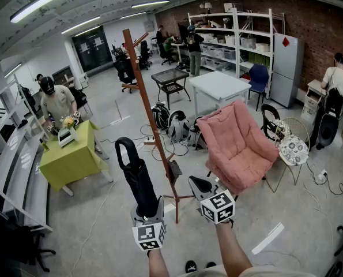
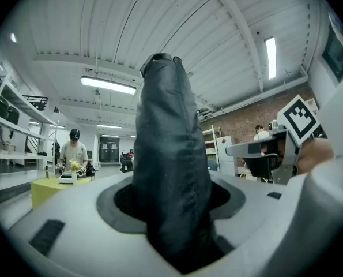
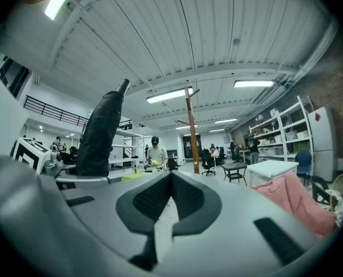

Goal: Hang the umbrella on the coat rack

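Standing upright ahead of you, the wooden coat rack [image 1: 150, 120]. Just left of its pole, the furled black umbrella [image 1: 138, 178] points upward, clamped at its lower end by your left gripper [image 1: 147, 212]. Right of the pole, your right gripper [image 1: 201, 185] has its jaws together, empty.

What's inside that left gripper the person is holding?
A folded black umbrella, standing upright, clamped by the left gripper. Its lower end is covered by the gripper's body and cannot be seen.

Bare grey floor [image 1: 102, 212] lies open left of the tall brown wooden coat rack [image 1: 148, 114]; a pink padded chair [image 1: 240, 140] crowds its right side
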Demonstrator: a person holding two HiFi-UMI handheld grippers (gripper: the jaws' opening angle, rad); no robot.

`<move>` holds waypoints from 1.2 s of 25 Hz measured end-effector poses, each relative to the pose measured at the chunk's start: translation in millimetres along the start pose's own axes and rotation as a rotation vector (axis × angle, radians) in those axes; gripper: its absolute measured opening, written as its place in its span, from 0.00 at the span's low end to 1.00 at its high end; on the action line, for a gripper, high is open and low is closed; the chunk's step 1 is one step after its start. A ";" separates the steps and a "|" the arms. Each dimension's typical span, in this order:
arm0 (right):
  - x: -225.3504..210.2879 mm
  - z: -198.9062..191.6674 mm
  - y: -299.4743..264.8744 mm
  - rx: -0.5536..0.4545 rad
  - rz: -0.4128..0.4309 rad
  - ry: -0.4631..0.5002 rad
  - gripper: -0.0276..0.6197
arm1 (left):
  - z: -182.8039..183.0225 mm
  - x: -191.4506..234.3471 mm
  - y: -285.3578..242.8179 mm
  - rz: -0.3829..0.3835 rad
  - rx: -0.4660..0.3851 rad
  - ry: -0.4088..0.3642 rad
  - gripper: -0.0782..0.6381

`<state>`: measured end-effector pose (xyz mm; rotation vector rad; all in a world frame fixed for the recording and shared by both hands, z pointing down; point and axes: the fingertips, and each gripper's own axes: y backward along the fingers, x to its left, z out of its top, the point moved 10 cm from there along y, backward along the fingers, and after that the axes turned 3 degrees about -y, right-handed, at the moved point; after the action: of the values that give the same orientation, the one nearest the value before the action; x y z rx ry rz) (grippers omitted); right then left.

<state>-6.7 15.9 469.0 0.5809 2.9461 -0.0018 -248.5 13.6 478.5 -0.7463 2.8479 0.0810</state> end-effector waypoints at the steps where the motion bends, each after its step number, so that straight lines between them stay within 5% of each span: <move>1: -2.4 -1.4 3.9 0.002 -0.006 0.008 0.05 | -0.1 -3.8 1.4 0.012 -0.005 0.002 0.49; 17: -51.7 -16.8 65.7 0.007 -0.068 -0.016 0.05 | 1.6 -59.0 3.8 0.054 -0.023 0.028 0.49; 30: -76.2 -25.6 37.3 0.075 -0.082 -0.027 0.05 | 0.0 -45.4 -41.7 0.054 -0.015 0.042 0.49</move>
<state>73.7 22.3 505.7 0.4649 2.9519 -0.1281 -189.3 -1.0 487.6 -0.6824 2.9105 0.0965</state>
